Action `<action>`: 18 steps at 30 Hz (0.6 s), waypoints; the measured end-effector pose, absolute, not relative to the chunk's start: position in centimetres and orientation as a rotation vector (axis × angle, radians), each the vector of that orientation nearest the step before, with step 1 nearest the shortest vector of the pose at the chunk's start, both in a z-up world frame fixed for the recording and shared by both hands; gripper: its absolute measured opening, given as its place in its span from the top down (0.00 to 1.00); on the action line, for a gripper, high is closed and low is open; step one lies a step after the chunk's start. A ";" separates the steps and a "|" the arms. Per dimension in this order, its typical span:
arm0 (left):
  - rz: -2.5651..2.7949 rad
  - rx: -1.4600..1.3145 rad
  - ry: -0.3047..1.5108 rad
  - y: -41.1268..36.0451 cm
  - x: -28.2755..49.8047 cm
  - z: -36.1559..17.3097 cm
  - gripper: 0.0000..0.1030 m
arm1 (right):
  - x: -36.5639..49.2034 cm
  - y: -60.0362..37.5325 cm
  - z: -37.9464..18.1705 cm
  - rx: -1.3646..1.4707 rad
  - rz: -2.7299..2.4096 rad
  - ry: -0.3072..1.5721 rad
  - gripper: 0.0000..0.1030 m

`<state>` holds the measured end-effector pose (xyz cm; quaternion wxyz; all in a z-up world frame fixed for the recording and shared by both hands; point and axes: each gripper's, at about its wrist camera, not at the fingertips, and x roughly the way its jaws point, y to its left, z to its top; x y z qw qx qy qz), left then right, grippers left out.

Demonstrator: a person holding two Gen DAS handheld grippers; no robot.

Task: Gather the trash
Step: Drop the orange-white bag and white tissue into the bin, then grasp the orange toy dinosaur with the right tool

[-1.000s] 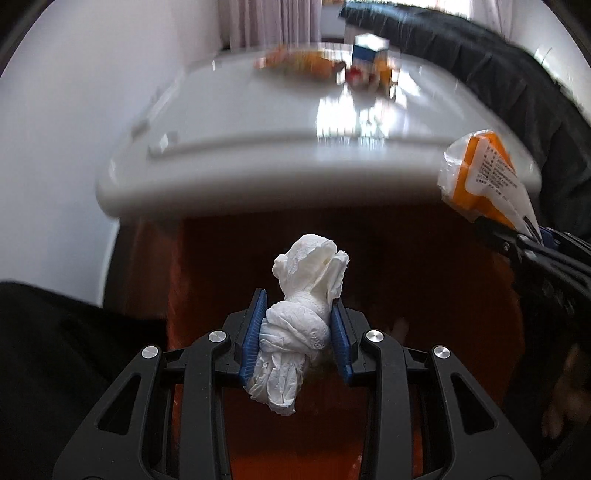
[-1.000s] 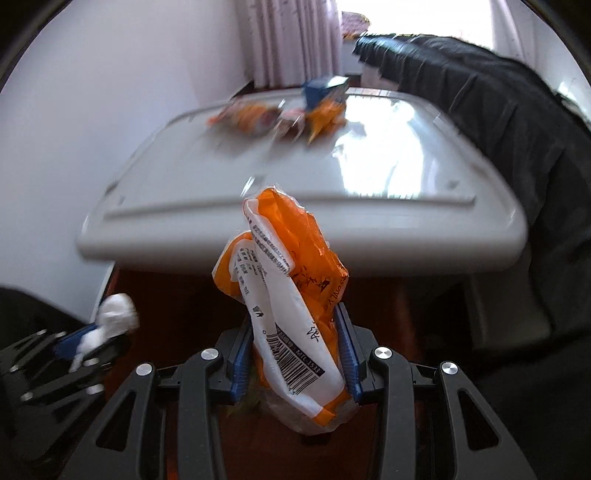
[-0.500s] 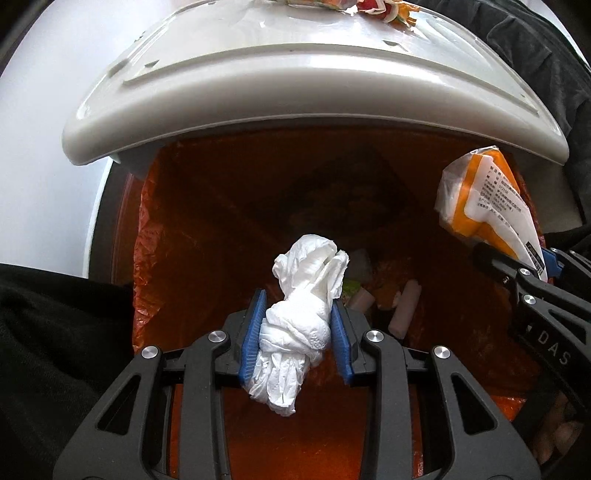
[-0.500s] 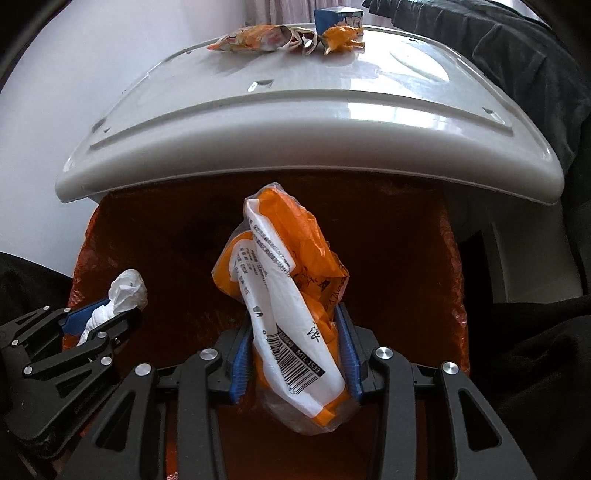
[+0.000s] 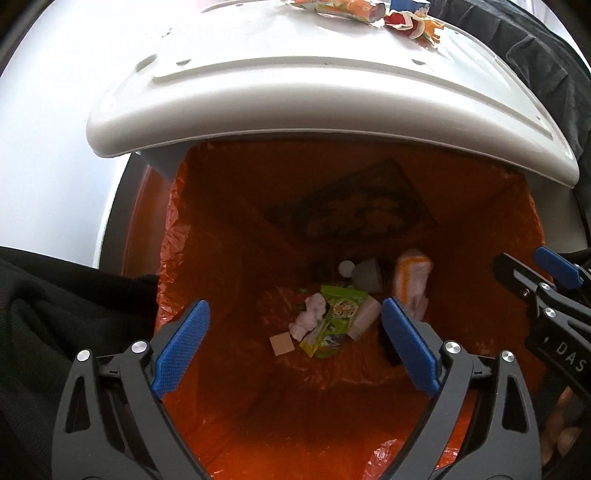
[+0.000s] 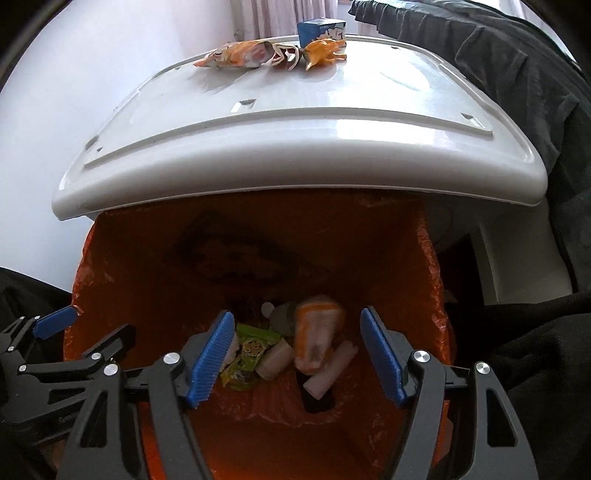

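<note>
Both grippers hang over a bin lined with an orange bag (image 5: 229,236) (image 6: 140,280). My left gripper (image 5: 295,347) is open and empty. My right gripper (image 6: 297,354) is open and empty. The white tissue wad (image 5: 308,319) lies at the bin's bottom beside a green wrapper (image 5: 334,321) (image 6: 249,352). The orange-and-white wrapper (image 5: 412,277) (image 6: 316,338) is blurred, low in the bin. More trash lies on the white table: orange wrappers (image 6: 240,55) (image 5: 347,7) and a blue carton (image 6: 321,27).
The white table's edge (image 5: 332,110) (image 6: 295,166) overhangs the far side of the bin. Black fabric lies at the left (image 5: 55,295) and right (image 6: 535,74). A white wall is at the left. Paper cups (image 6: 275,360) and other trash lie in the bin.
Both grippers opened. The tissue wad and the orange-and-white wrapper left the jaws and dropped into the bin. Both views tilted further down into the bin.
</note>
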<state>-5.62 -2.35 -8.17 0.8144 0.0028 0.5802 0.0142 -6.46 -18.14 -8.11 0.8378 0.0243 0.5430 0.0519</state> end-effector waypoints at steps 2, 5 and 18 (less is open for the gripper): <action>0.031 0.004 1.233 -2.3 -5.7 -8.1 0.11 | -6.5 -18.3 -8.1 0.058 0.108 1.146 0.33; 0.027 -0.005 1.219 -2.1 -6.2 -8.2 0.11 | -6.5 -18.7 -7.7 0.083 0.111 1.142 0.33; -0.058 0.019 0.966 -2.5 -2.3 0.7 0.11 | 4.8 -22.5 0.2 0.133 0.180 1.029 0.27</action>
